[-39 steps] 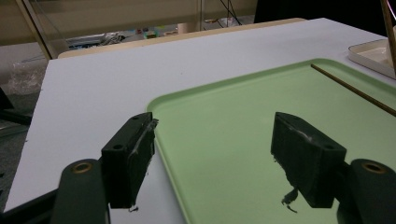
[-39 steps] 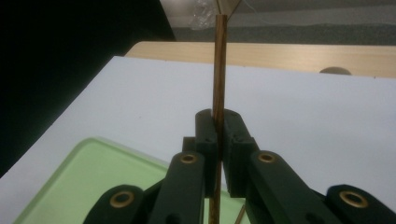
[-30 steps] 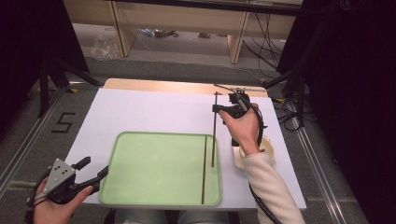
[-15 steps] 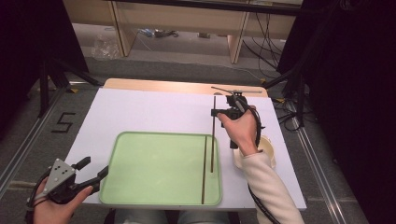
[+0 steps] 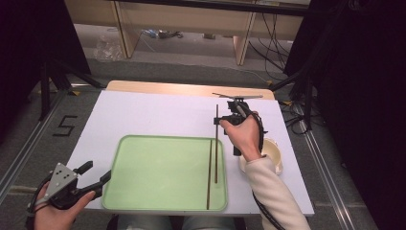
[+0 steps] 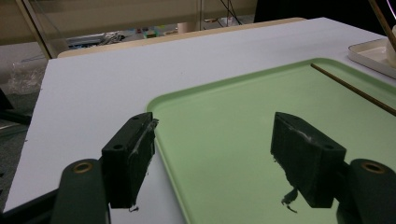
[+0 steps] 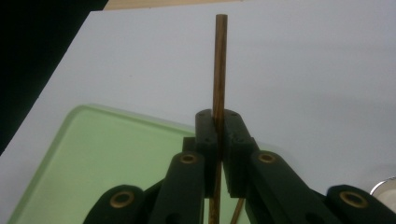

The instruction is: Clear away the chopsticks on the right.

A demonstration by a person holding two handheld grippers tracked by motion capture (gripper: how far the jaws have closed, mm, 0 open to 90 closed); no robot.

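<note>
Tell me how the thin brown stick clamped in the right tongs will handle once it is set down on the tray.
The brown stick looks stiff: it stands straight out of the shut right tongs without sagging. Its round section suggests it may roll on the smooth green tray. So thin, it is probably light and might snap under a hard squeeze.

Held chopstick [image 7: 218, 65] lower end hidden behind jaws.

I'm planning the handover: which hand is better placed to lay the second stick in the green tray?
The right. The right gripper is shut on that stick, which hangs over the tray beside the stick lying there. The left gripper sits open at the tray's near left corner.
</note>
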